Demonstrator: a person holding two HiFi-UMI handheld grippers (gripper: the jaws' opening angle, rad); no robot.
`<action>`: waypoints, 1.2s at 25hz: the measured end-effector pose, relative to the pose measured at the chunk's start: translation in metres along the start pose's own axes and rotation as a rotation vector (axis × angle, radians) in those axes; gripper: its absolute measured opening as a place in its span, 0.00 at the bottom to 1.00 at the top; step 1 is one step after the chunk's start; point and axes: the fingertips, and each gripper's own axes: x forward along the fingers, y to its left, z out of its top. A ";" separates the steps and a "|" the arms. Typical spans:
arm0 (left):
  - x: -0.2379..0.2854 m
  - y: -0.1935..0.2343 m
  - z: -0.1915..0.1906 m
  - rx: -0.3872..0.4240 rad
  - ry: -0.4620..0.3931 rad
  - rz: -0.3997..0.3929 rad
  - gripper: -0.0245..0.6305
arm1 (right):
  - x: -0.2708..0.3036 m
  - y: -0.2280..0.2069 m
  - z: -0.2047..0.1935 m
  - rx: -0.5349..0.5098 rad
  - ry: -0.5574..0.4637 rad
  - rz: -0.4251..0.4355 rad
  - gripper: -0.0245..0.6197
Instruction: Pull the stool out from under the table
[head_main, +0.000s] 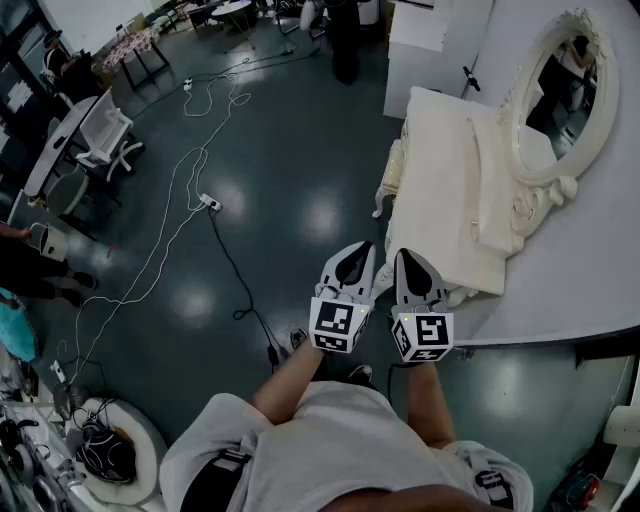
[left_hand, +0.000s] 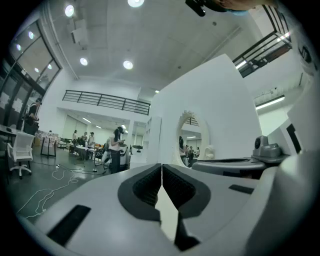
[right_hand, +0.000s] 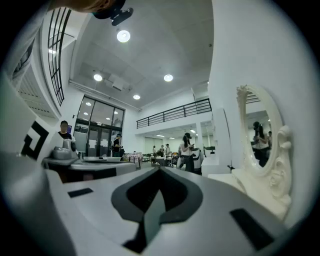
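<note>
A cream dressing table (head_main: 445, 175) with an oval carved mirror (head_main: 560, 90) stands against the white wall on the right. Below the table's left edge, a carved cream rim and a curved leg (head_main: 388, 190) stick out; I cannot tell whether they belong to the stool. My left gripper (head_main: 358, 250) and right gripper (head_main: 410, 256) are held side by side, level, just short of the table's near corner. Both are shut with nothing between the jaws. The mirror (left_hand: 192, 142) shows ahead in the left gripper view past the left gripper (left_hand: 161, 172). It also shows at the right of the right gripper (right_hand: 159, 172), as mirror (right_hand: 257, 135).
White and black cables and a power strip (head_main: 208, 203) trail over the dark glossy floor on the left. A white office chair (head_main: 105, 135) stands by a desk at the far left. A person (head_main: 345, 40) stands at the back beside a white cabinet (head_main: 420, 50).
</note>
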 end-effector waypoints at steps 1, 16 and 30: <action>0.001 0.005 -0.001 -0.001 0.003 0.002 0.05 | 0.005 0.002 0.000 -0.003 0.002 0.001 0.06; 0.021 0.132 0.001 -0.025 0.003 0.048 0.05 | 0.123 0.056 -0.006 0.021 0.002 0.020 0.06; 0.031 0.286 0.044 -0.019 -0.045 0.097 0.05 | 0.245 0.133 0.016 0.017 -0.023 0.057 0.06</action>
